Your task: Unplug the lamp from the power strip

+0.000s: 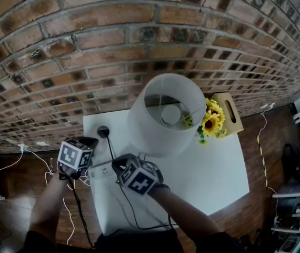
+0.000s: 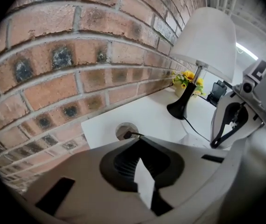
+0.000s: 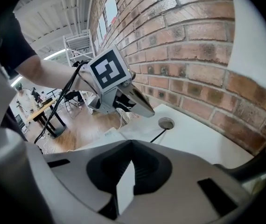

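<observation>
Lamp [image 1: 139,124]: stands upright on white table [image 1: 213,173], close against brick wall [image 1: 113,51]; white shade, black base.

Power strip [image 1: 102,171]: white, lies flat down-left of lamp in head view, at table's edge on the person's side. Cannot tell whether lamp's plug sits in it; sockets hidden by grippers.

Cord [image 1: 110,149]: black, comes out of round hole [image 1: 103,131] in tabletop left of lamp and heads toward power strip. Another black stretch trails from lamp's base across table, seen in left gripper view.

Left gripper [image 2: 137,140]: clenched, jaws pressed together, nothing between them. Hangs in air left of lamp, farther from it than power strip, tips aimed down toward hole. Touches neither hole nor strip.

Right gripper [image 3: 131,143]: clenched as well, jaws meeting, empty. Sits just below lamp's shade in head view, nearer lamp than left gripper, with power strip lying between the two. Looks along table toward hole.

Sunflowers [image 1: 212,121]: yellow, in wooden holder [image 1: 230,109], just right of lamp, beside wall.

Forearms: reach in from below lamp in head view, one to each gripper.
</observation>
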Tool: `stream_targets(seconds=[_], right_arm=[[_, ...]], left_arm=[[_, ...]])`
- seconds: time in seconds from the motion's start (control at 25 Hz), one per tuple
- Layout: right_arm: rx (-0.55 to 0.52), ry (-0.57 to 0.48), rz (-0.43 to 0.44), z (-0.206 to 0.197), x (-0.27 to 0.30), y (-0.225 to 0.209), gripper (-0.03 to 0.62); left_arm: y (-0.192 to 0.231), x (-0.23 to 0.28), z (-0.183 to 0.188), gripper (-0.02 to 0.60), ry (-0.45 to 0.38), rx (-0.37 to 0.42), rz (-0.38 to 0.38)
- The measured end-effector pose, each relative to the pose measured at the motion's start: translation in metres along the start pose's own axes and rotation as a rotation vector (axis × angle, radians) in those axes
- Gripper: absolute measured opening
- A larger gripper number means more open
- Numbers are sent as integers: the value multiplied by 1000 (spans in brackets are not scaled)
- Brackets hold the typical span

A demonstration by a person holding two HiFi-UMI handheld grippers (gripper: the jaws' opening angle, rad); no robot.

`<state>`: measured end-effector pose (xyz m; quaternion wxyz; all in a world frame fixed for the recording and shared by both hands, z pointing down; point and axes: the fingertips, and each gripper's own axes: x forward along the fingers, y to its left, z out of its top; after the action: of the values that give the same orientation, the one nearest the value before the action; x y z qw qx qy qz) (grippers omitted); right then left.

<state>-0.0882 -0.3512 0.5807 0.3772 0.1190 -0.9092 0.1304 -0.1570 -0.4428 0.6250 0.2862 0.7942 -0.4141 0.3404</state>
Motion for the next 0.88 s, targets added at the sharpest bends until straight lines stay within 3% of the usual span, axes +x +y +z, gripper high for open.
stream_targets(seconds=[0.36, 0.6, 0.88], right_arm=[[-36, 1, -16, 8, -11, 14, -3], [-76, -8, -57, 10, -20, 19, -5], [-62, -78, -15, 28, -33, 38, -3]], left_arm=[[-5, -41, 19, 3, -178, -214, -25], [-9, -66, 24, 3, -259, -197, 16], [-25, -78, 25, 3, -289, -206, -18]])
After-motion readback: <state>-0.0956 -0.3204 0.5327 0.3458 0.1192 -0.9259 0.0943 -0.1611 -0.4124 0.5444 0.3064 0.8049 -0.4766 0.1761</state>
